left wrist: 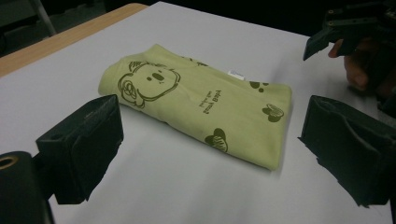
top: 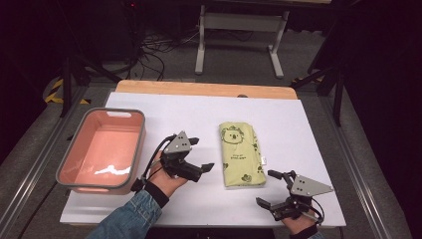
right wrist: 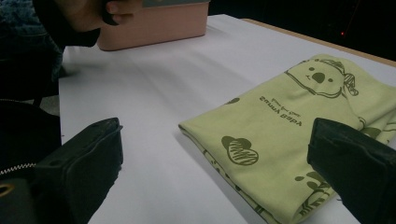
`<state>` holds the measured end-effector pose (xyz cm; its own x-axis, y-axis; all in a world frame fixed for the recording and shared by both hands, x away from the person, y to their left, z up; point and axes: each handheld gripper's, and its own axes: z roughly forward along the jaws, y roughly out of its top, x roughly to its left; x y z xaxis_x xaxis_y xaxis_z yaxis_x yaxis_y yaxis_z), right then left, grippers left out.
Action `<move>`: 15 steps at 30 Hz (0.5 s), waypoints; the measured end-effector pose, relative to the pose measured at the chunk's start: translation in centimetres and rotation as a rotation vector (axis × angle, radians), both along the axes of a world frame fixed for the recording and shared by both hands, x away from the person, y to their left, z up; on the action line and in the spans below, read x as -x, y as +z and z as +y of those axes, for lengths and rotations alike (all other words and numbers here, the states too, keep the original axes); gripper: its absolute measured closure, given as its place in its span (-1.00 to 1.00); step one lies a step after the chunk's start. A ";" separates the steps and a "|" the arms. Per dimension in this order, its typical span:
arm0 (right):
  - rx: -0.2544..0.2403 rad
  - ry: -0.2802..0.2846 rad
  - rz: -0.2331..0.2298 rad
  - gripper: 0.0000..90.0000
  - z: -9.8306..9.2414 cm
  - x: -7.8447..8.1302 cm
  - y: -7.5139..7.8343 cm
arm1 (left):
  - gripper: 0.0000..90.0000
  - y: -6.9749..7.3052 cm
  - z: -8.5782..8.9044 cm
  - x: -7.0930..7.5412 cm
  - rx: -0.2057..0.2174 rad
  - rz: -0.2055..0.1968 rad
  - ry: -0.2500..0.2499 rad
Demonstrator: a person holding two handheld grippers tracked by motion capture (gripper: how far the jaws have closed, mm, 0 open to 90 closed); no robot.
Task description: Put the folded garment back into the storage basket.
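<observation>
A folded light-green cloth (top: 241, 154) printed with a koala lies flat in the middle of the white table (top: 199, 109). My left gripper (top: 200, 154) is just left of the cloth, open, with its jaws facing the cloth's long left edge. In the left gripper view the cloth (left wrist: 196, 98) sits a short way beyond the spread jaws of the left gripper (left wrist: 212, 126). My right gripper (top: 267, 187) is open near the table's front edge, just right of the cloth's near corner. Seen from the right gripper (right wrist: 215, 154), that corner of the cloth (right wrist: 299, 121) lies between its jaws. Neither gripper holds anything.
An empty pink basin (top: 102, 149) with a grey rim stands at the table's left side, and its wall (right wrist: 154, 25) appears beyond the left hand. A wooden strip (top: 204, 88) edges the table's far side. Cables and a stand's legs are on the floor behind.
</observation>
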<state>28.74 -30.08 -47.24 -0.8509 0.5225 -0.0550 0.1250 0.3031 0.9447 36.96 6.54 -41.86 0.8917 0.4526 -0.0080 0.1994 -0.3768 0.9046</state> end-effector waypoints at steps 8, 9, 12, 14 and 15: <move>0.011 0.001 0.018 -0.90 0.0 -0.1 0.0 | -0.86 0.6 -0.8 -1.4 -0.021 -0.003 0.005; 0.013 0.004 0.020 -0.90 0.0 -0.1 0.0 | -0.86 0.6 -0.9 -1.5 -0.023 -0.002 0.006; 0.016 0.004 0.017 -0.89 0.0 0.0 0.1 | -0.85 0.6 -1.1 -2.1 -0.023 0.009 0.010; 0.015 0.001 0.016 -0.89 0.0 0.0 0.0 | -0.84 0.7 -1.6 -2.9 -0.022 0.033 0.017; 0.015 0.001 0.016 -0.89 0.0 0.0 0.0 | -0.84 0.7 -1.6 -2.9 -0.022 0.033 0.017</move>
